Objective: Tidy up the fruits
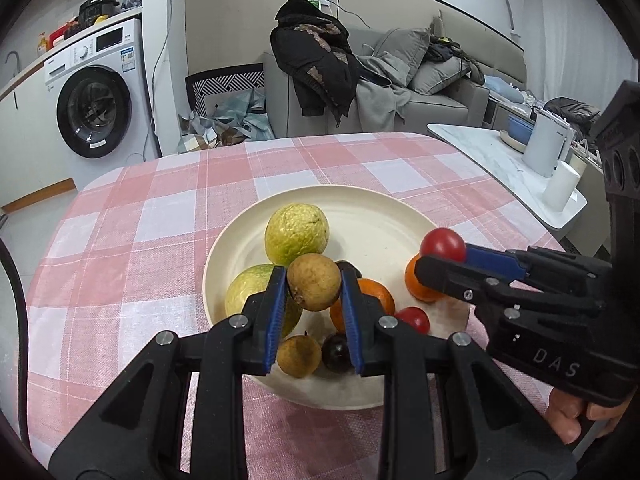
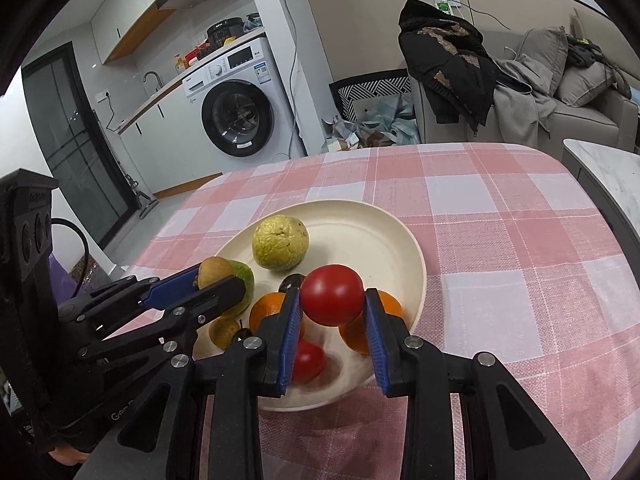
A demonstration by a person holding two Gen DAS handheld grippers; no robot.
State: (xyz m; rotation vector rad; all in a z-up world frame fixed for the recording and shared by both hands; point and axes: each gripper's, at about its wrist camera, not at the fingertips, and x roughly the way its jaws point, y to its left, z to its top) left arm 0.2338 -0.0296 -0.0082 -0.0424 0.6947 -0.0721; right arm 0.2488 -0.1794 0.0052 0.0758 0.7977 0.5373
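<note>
A cream plate [image 1: 372, 216] [image 2: 360, 224] sits on the pink checked tablecloth and holds fruit. My left gripper [image 1: 314, 280] is shut on a brown longan [image 1: 314, 282] [image 2: 214, 272], held above the plate's near left side. My right gripper [image 2: 332, 300] [image 1: 444, 258] is shut on a red tomato [image 2: 332, 300] [image 1: 443, 243], held above the plate's right side. On the plate lie two green guavas [image 1: 296, 234] [image 2: 280, 242], two oranges [image 1: 418, 286] [image 2: 356, 332], another tomato [image 1: 414, 319] [image 2: 308, 360], a second longan [image 1: 299, 356] and a dark grape [image 1: 336, 352].
The round table [image 1: 160, 216] [image 2: 500, 240] is covered by the cloth. A white side table [image 1: 492, 160] with a kettle [image 1: 546, 146] and cup stands at the right. A washing machine [image 1: 96, 108], a sofa [image 1: 420, 92] with clothes and floor clutter lie beyond.
</note>
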